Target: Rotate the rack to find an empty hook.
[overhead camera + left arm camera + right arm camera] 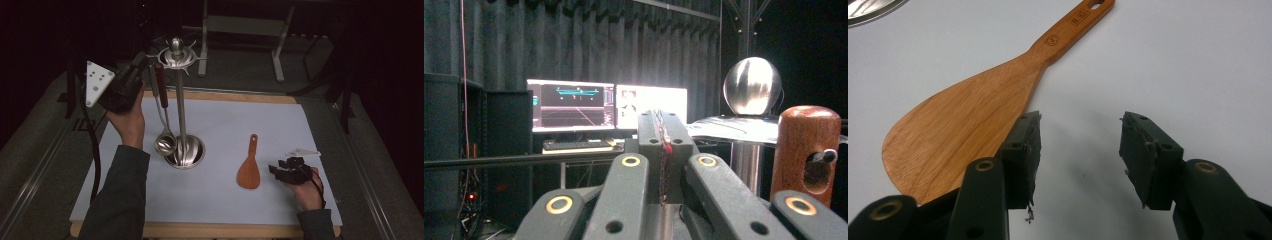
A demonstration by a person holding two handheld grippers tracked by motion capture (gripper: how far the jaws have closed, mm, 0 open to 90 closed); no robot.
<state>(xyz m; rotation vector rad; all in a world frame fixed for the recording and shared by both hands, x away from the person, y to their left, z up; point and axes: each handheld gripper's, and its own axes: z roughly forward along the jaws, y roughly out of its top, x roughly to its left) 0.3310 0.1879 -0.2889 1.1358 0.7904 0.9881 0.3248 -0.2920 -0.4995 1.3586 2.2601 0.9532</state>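
Forearms enter at the near edge of the table [210, 200] in the high view. The left gripper [142, 62] is raised beside the top ring of the rack [176, 55], which stands left of centre. A ladle [165, 142] hangs from that ring by its wooden handle, bowl down near the rack's base. The right gripper [280, 167] rests low near the right edge, just beside the spatula [249, 167], which lies flat, blade toward the near edge.

Left gripper view: the left gripper [663, 150] has its jaws pressed together, nothing between them. The ladle handle [806, 150], with its hanging hole, stands just to one side and apart from the jaws; the rack's ball top [752, 85] is behind. Monitors [606, 106] glow beyond the table, something the high view misses.

Right gripper view: the right gripper [1078, 150] gapes wide and empty on the sheet, one jaw next to the spatula [968, 115] blade edge. The stamped marks on its handle are visible here alone.

Judgement: the spatula looks light, stiff, smooth wood, lying flush, so hard to pinch across the blade. The narrow neck or handle offers the better hold.
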